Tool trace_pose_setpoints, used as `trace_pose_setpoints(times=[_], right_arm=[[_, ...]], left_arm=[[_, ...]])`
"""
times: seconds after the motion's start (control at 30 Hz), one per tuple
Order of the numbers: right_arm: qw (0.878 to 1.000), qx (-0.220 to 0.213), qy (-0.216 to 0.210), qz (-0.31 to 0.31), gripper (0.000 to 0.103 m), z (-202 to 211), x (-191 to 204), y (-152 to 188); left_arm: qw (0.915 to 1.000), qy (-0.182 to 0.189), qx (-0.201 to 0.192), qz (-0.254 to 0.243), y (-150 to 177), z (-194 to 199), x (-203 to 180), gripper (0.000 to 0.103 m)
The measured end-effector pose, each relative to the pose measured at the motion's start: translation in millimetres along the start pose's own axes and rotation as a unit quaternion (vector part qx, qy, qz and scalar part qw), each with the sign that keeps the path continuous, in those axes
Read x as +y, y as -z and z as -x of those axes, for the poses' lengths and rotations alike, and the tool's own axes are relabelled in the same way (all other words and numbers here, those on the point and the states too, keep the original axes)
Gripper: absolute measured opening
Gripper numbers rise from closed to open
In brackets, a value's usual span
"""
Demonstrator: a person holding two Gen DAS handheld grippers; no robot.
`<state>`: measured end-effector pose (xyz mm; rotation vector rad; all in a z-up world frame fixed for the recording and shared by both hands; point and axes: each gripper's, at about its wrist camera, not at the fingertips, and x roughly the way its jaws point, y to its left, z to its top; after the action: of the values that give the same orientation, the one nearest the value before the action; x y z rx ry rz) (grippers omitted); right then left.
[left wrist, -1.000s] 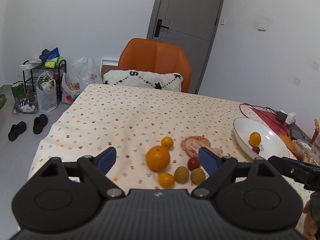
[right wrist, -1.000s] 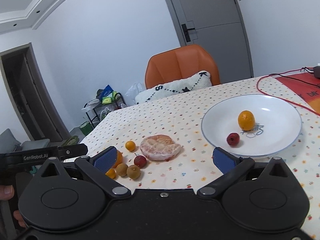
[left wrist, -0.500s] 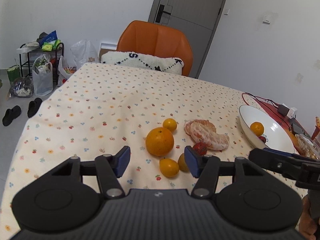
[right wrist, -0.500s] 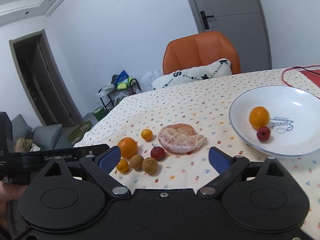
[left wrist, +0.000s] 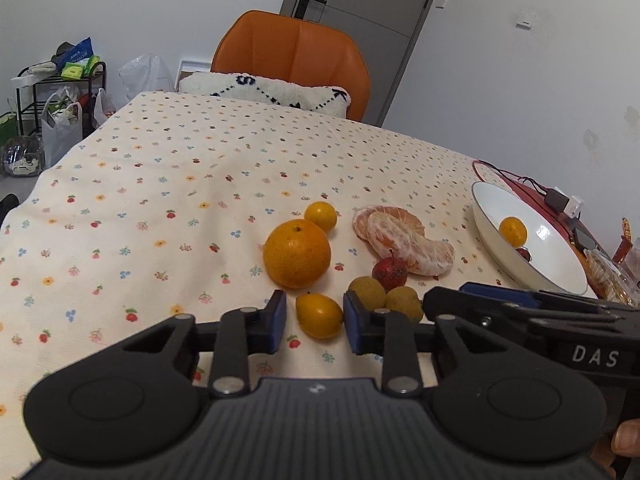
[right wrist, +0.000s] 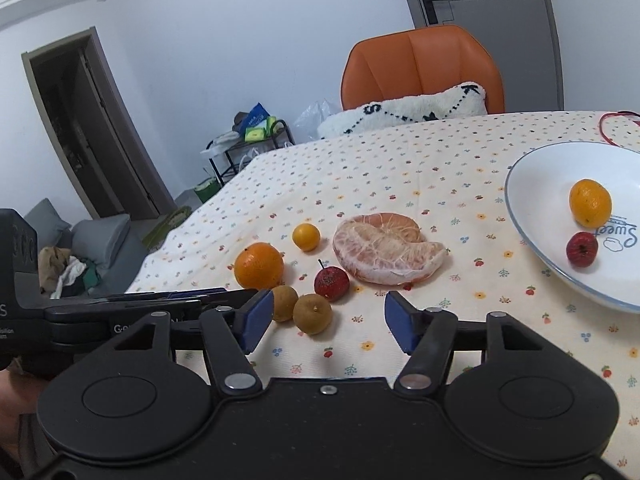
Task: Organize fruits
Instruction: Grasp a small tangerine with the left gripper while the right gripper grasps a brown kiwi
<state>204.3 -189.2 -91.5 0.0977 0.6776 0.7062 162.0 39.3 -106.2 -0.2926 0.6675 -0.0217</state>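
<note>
Fruit lies on the flowered tablecloth (left wrist: 160, 184): a large orange (left wrist: 297, 253), a small round kumquat (left wrist: 320, 216), a peeled pomelo piece (left wrist: 404, 240), a red hawthorn (left wrist: 389, 273) and two brown longans (left wrist: 366, 291). My left gripper (left wrist: 315, 316) has its jaws around a small oval kumquat (left wrist: 319, 315), with narrow gaps showing on both sides. My right gripper (right wrist: 326, 318) is open, low over the table, just in front of a longan (right wrist: 312, 313) and the hawthorn (right wrist: 331, 282). A white plate (right wrist: 532, 176) at the right holds a kumquat (right wrist: 590, 202) and a hawthorn (right wrist: 581, 249).
An orange chair (left wrist: 292, 52) with a white cushion (left wrist: 264, 90) stands at the table's far edge. Red cables and small devices (left wrist: 560, 200) lie beyond the plate. A rack with bags (left wrist: 52, 100) stands on the floor at left. The right gripper's body (left wrist: 532, 320) shows beside my left gripper.
Both grippers have moved forward and down toward the fruit cluster. My left jaws have narrowed around the oval kumquat. My right jaws have narrowed somewhat but stay open.
</note>
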Motion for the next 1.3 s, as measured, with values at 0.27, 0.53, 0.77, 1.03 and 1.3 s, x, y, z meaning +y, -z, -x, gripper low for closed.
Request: trace_pose_setpoints(times=[0.27, 0.53, 0.77, 1.03, 1.3], right_arm=[[1.0, 0.019, -0.008, 0.005, 0.054, -19.4, 5.0, -0.6], [0.999, 0.037, -0.006, 0.015, 0.025, -32.3, 9.9, 1.8], [1.0, 0.02, -0.01, 0.004, 0.024, -14.6, 4.2, 4.9], [1.0, -0.013, 0.003, -0.002, 0.024, 18.7, -8.3, 3.9], [0.999, -0.043, 0.027, -0.021, 0.024, 50.4, -33.5, 4.7]], left_arm=[[0.9999, 0.008, -0.004, 0.009, -1.9, 4.0, 9.7, 0.023], [0.9997, 0.009, -0.02, 0.01, -9.5, 16.4, 8.7, 0.023], [0.9993, 0.017, -0.033, -0.001, -11.9, 25.0, -11.4, 0.023], [0.9979, 0.036, -0.044, -0.031, -14.7, 29.5, -47.3, 0.023], [0.9962, 0.049, -0.048, -0.055, -16.3, 28.5, -78.5, 0.023]])
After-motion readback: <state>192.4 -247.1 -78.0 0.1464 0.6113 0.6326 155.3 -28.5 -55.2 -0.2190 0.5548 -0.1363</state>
